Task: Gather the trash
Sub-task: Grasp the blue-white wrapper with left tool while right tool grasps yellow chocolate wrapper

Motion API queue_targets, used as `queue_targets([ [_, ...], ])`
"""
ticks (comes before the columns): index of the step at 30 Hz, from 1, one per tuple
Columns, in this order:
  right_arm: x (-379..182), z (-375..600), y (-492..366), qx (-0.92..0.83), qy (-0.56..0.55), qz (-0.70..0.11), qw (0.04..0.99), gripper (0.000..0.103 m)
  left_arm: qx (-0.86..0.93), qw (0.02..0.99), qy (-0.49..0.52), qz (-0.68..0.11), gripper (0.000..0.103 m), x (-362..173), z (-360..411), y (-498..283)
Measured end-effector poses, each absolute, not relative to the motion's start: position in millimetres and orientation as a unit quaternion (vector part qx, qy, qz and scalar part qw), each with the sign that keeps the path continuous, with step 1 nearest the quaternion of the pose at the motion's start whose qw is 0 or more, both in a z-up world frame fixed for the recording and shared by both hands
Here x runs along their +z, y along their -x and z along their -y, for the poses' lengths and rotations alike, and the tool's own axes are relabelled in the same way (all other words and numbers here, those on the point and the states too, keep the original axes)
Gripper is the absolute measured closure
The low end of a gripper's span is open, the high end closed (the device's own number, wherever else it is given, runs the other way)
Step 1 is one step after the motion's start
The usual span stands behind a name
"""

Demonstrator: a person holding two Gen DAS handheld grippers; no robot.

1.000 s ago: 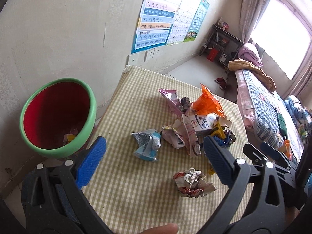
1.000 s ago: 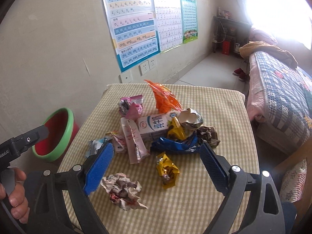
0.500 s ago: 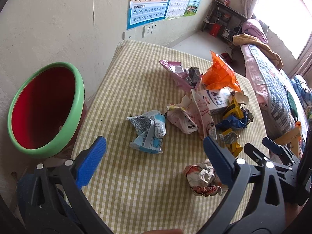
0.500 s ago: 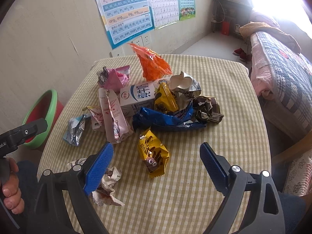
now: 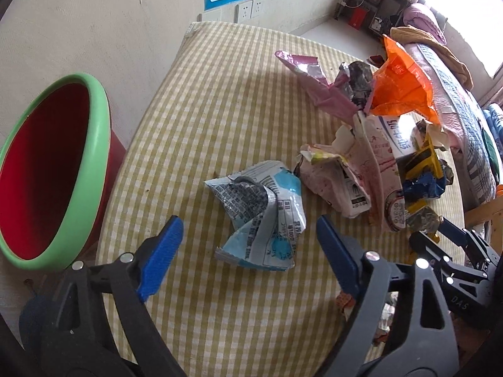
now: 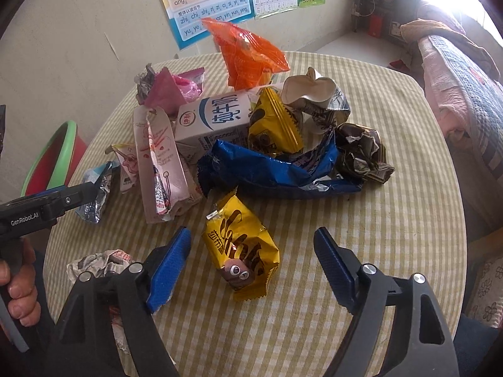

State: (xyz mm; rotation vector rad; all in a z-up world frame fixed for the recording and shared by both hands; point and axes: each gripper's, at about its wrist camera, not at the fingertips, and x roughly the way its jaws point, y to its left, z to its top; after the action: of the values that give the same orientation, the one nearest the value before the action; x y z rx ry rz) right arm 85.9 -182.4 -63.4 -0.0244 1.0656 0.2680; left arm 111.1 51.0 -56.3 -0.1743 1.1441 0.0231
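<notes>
1. Red bin with green rim [image 5: 94, 144] stands at the frame's left edge, beside the checked table [image 5: 220, 100].
2. Left gripper [image 5: 248, 235]: jaws apart but closing, crumpled blue-white wrapper [image 5: 264, 213] between them, untouched.
3. Right gripper [image 6: 251, 248]: jaws apart, closing around yellow snack packet [image 6: 240, 248], lower centre.

Both wrist views look steeply down, close over the table [image 5: 220, 110] (left nearer the bin [image 5: 94, 144]), sharing the trash pile [image 6: 251, 132] and wall poster [image 6: 207, 3].
</notes>
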Motion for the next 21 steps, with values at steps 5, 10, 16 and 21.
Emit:
queue_targets([
  [5,-74.1,183.9,-88.0,0.133,0.004,-0.520,0.844,0.056,0.005,0.830,0.084,-0.552,0.038,-67.6,-51.6,-112.5],
  [10,-71.8,180.3,-85.9,0.139,0.007,-0.519,0.843,0.070,-0.006,0.832,0.084,-0.549,0.061,-64.5,-46.8,-112.5],
  [16,-62.4,175.3,-81.0,0.138,0.007,-0.511,0.848,0.072,-0.012,0.839,0.088,-0.537,0.065,-51.7,-44.5,-103.8],
  [21,-49.3,178.6,-75.6,0.133,0.005,-0.496,0.858,0.072,-0.013,0.845,0.091,-0.527,0.065,-40.4,-46.7,-92.2],
])
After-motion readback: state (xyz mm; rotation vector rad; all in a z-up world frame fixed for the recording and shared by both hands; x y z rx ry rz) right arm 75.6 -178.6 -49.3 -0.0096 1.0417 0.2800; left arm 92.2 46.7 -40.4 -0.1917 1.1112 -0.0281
